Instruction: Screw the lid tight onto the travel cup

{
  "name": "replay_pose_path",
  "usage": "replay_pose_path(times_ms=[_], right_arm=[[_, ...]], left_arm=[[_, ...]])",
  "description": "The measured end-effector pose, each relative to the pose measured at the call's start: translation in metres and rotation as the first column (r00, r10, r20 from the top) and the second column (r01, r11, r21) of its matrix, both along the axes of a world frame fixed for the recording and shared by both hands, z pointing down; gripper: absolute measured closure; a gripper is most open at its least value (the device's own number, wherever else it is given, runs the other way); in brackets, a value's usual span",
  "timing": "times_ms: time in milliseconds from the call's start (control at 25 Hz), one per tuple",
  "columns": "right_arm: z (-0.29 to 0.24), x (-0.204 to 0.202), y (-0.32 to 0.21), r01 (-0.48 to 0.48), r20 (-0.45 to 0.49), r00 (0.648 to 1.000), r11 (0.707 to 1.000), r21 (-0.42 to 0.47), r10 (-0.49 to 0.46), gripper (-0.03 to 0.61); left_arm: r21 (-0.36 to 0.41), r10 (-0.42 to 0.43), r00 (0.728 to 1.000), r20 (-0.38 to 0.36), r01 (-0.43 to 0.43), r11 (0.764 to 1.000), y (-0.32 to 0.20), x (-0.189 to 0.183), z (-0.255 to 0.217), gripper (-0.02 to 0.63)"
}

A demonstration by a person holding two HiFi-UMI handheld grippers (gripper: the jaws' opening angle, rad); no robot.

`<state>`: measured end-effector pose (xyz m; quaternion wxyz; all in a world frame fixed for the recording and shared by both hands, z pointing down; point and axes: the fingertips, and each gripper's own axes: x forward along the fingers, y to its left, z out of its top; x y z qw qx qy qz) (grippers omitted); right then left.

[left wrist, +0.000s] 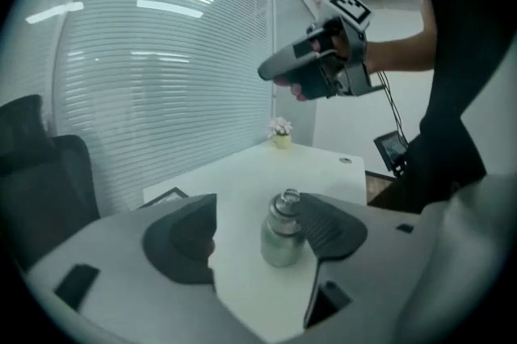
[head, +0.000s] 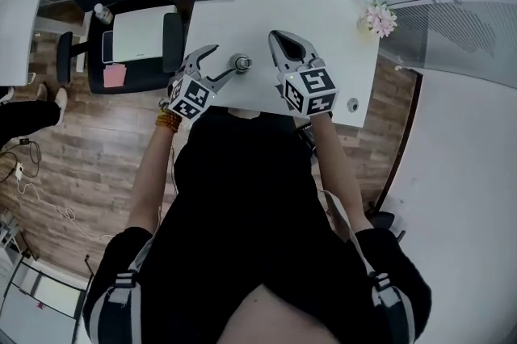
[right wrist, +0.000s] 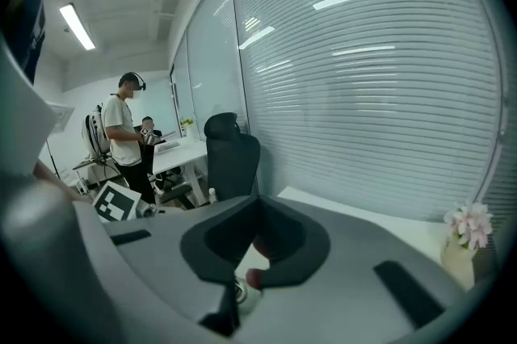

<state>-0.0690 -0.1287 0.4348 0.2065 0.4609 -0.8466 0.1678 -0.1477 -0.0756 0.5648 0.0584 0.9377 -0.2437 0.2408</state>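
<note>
Travel cup (left wrist: pixel 282 241) stands upright near the white table's (head: pixel 323 3) near edge, lid (left wrist: pixel 288 202) on top, between the wide-open left gripper's (head: pixel 216 65) jaws, close to its right pad; the shut, empty right gripper (head: pixel 279 44) hovers just right, so left is nearer.

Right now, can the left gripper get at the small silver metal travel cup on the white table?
Probably yes: the left gripper's jaws stand apart around the upright travel cup, and nothing blocks them.
</note>
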Motion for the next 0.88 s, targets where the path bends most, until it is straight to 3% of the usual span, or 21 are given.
replay_pose_path(times_ms=[240, 360, 600, 760, 880], right_arm=[[0.028, 0.003, 0.007, 0.031, -0.031, 0.999, 0.997, -0.070, -0.033, 0.578], [0.041, 0.004, 0.004, 0.059, -0.072, 0.995, 0.994, -0.097, -0.066, 0.578], [0.063, -0.006, 0.001, 0.120, -0.105, 0.985, 0.980, -0.158, -0.137, 0.578], [0.076, -0.016, 0.000, 0.158, -0.129, 0.974, 0.970, -0.185, -0.184, 0.578], [0.086, -0.019, 0.003, 0.181, -0.143, 0.966, 0.960, -0.211, -0.214, 0.578]], left_arm=[[-0.059, 0.195, 0.971, 0.135, -0.189, 0.980, 0.022, 0.030, 0.073, 0.241], [-0.107, 0.234, 0.964, 0.130, -0.221, 0.969, 0.023, 0.040, 0.099, 0.225], [-0.159, 0.288, 0.956, 0.046, -0.278, 0.947, 0.024, 0.054, 0.119, 0.225], [-0.175, 0.348, 0.933, 0.089, -0.329, 0.928, 0.027, 0.058, 0.134, 0.225], [-0.166, 0.354, 0.928, 0.119, -0.333, 0.928, 0.029, 0.063, 0.144, 0.225]])
